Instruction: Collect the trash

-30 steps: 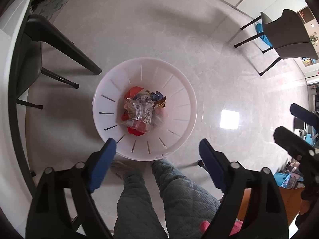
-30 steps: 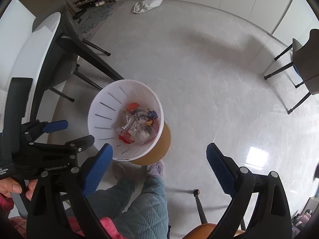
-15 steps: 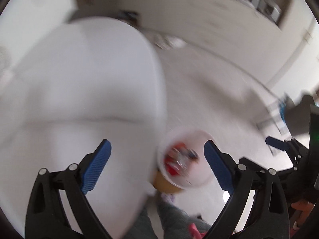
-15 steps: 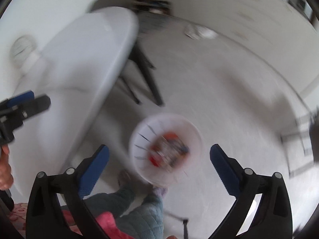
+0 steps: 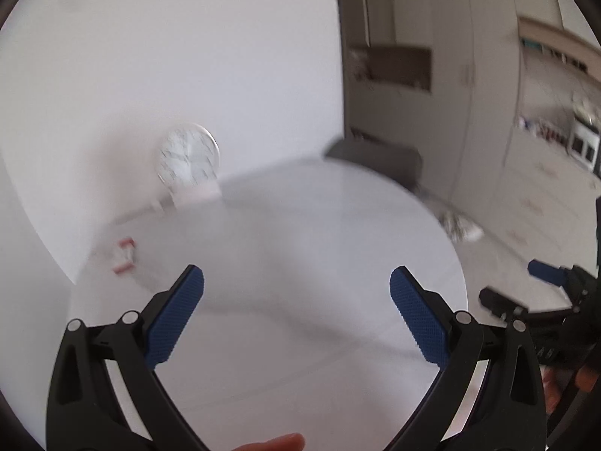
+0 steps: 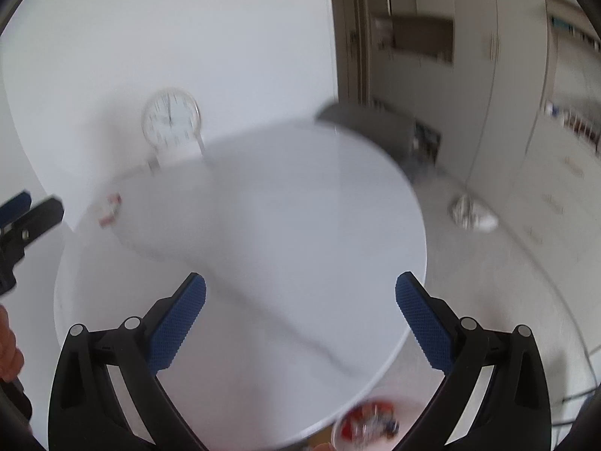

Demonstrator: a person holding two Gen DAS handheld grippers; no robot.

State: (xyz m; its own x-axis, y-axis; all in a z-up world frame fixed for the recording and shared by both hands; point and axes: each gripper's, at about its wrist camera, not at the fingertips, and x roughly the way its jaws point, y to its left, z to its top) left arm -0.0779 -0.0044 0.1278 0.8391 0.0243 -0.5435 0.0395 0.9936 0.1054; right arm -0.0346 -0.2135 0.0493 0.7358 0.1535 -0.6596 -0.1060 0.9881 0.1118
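Where bin was, now round table [image 5: 300,263].

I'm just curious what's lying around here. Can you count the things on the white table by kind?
Clock: 1
Small red and white wrapper, too blurred to identify further: 1
Total on the table: 2

a home dining area; round white table [image 6: 281,225], clock [image 6: 171,120], cabinets [image 5: 488,112]
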